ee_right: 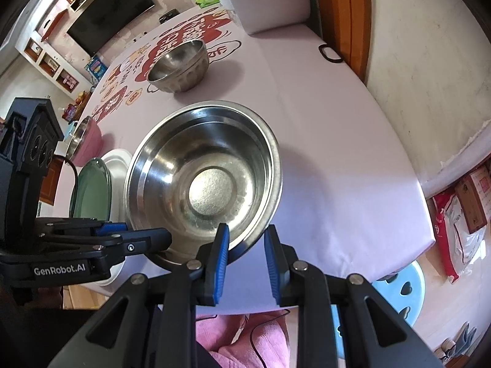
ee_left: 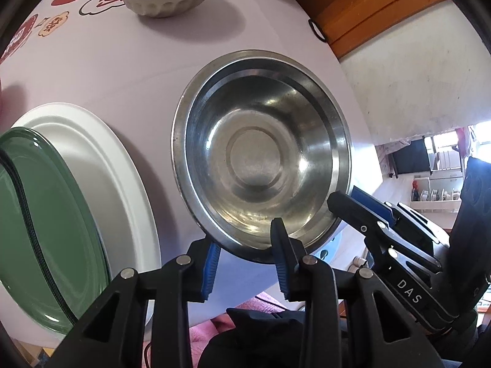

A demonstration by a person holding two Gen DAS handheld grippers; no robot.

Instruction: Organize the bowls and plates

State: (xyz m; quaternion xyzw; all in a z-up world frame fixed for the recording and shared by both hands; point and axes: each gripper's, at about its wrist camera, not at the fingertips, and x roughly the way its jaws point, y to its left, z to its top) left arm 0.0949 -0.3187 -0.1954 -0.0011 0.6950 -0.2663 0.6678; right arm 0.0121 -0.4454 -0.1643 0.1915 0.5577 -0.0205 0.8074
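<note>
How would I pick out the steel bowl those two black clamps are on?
Start at the pale table. Near its front edge, right of a green plate stacked on a white one, sits the wide steel bowl. Unlike the smaller ribbed bowl behind, it is broad, smooth and flat-rimmed.

Shiny scuffed steel bowl (ee_left: 260,156), glossy green plate (ee_left: 46,230), matt white plate (ee_left: 116,165), smooth lilac tablecloth (ee_left: 138,61)
</note>
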